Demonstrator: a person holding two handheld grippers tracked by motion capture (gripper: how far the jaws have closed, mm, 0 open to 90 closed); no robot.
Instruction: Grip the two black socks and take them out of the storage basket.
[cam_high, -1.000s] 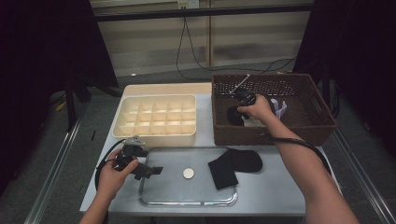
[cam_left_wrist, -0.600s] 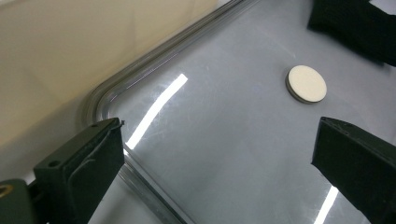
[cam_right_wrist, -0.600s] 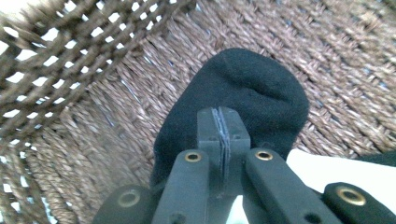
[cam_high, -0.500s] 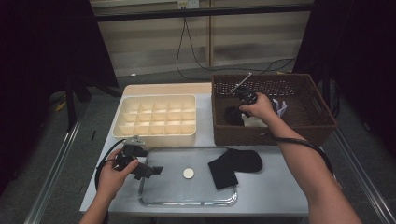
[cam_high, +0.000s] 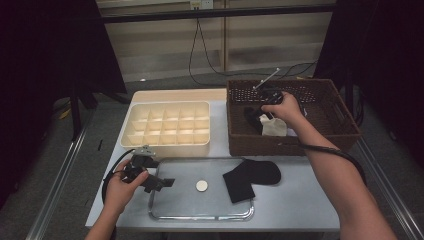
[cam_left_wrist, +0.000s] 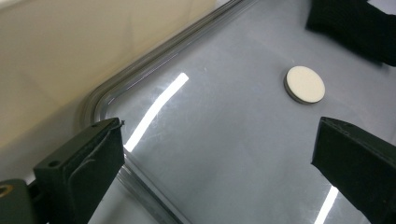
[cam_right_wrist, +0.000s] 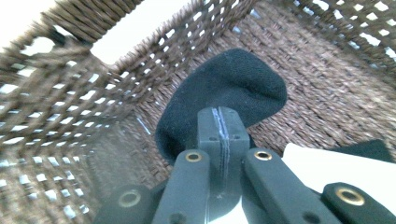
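Two grippers work apart. Right gripper (cam_right_wrist: 219, 114), jaws clamped on a black sock (cam_right_wrist: 224, 93), is inside the wicker basket (cam_high: 240, 145), near its left wall. Left gripper (cam_left_wrist: 219, 154), jaws wide apart, hovers over the metal tray's (cam_left_wrist: 107, 88) corner beside a white disc (cam_left_wrist: 305, 84).

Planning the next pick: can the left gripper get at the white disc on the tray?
Probably yes: the left gripper hangs open over the tray, and nothing lies between it and the white disc.
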